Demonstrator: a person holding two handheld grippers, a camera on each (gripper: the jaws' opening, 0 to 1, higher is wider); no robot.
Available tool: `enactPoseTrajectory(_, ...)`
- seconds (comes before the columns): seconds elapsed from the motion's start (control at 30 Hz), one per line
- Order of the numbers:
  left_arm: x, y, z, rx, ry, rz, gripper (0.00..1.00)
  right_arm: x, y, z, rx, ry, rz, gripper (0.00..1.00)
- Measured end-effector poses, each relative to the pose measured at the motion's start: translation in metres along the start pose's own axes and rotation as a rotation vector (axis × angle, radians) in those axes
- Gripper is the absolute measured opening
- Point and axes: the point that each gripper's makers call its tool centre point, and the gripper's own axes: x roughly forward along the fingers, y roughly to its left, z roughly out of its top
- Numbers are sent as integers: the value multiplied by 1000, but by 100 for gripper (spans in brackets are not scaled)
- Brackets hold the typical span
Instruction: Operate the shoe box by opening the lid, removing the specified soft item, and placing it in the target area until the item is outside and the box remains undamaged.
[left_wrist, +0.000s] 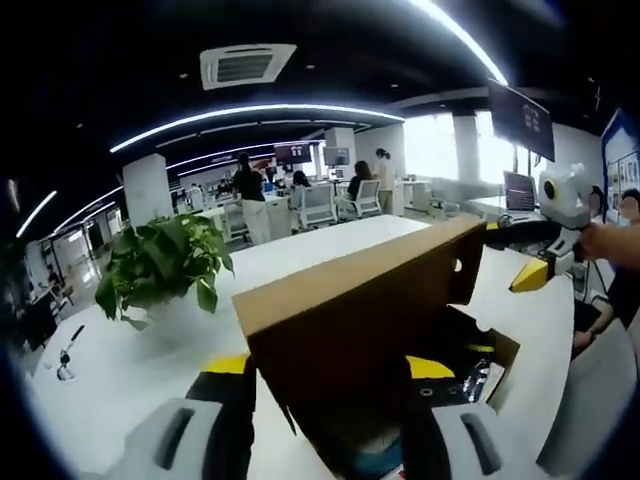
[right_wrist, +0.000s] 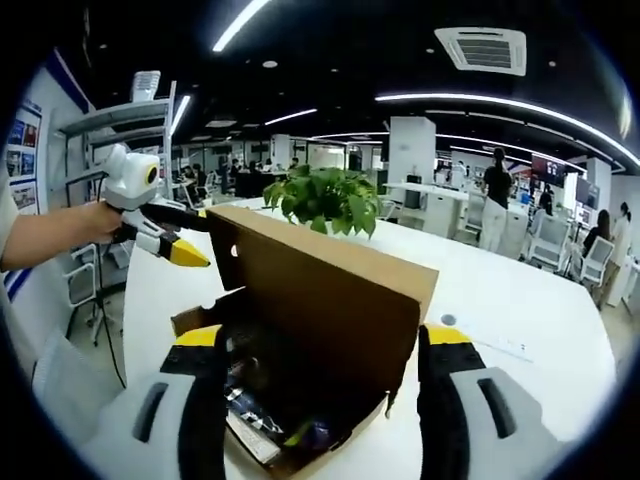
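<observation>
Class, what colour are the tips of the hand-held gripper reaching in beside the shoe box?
Yellow: the hand-held gripper shows best in the right gripper view, next to the shoe box.

Bright ceiling strips, fisheye-warped edges

A leafy plant (left_wrist: 165, 262) stands on the white bench (left_wrist: 120, 370); beyond it, people (left_wrist: 250, 195) mill among desks and chairs (left_wrist: 315, 205).
</observation>
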Motion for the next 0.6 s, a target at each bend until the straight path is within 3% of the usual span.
enactPoseTrajectory(0.23, 9, 12, 3, 30, -9, 35, 44, 10, -11, 4, 4, -1, -33, 66)
enactPoseTrajectory(0.6, 31, 38, 9, 12, -19, 100, 30, 24, -40, 6, -4, 13, -92, 50)
